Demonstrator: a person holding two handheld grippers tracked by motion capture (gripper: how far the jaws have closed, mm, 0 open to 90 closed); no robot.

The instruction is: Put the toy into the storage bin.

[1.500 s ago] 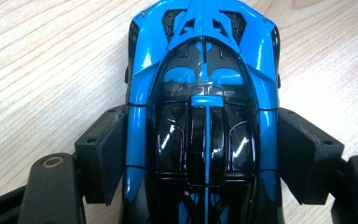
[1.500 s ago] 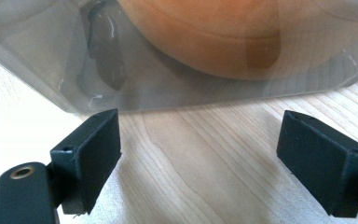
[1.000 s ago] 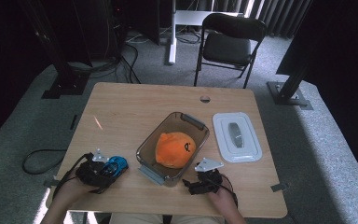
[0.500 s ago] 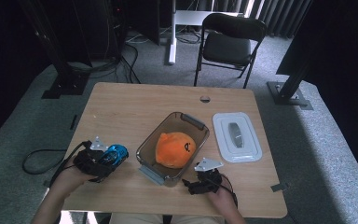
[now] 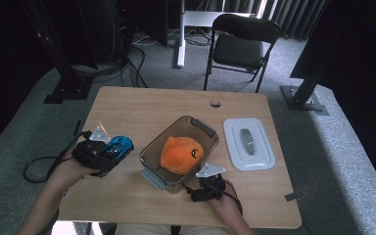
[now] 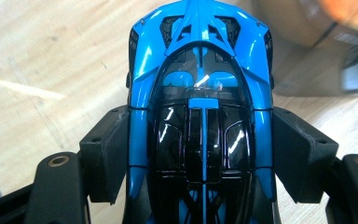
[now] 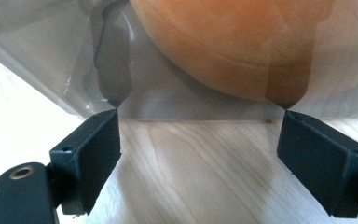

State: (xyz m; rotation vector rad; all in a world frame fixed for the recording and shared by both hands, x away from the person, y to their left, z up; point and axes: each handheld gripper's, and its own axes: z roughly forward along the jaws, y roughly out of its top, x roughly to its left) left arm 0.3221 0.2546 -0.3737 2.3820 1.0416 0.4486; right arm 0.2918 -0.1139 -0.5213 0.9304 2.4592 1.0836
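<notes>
The left gripper (image 5: pixel 108 152) is clamping a glossy blue and black toy car (image 6: pixel 200 112) above the table, left of the clear plastic tub (image 5: pixel 152 155) holding an orange plush (image 5: pixel 182 154). The right gripper (image 7: pixel 200 154), jaws spread, is bracing the tub's wall. Next, probably: lowering the car beside the plush.

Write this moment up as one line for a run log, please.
left gripper: shut on blue toy car | right gripper: open, at clear container wall | orange plush: inside container | white lid: on table, apart

Left tool (image 5: pixel 108 151) clamped (right tool (image 5: pixel 206 185) agape)
</notes>
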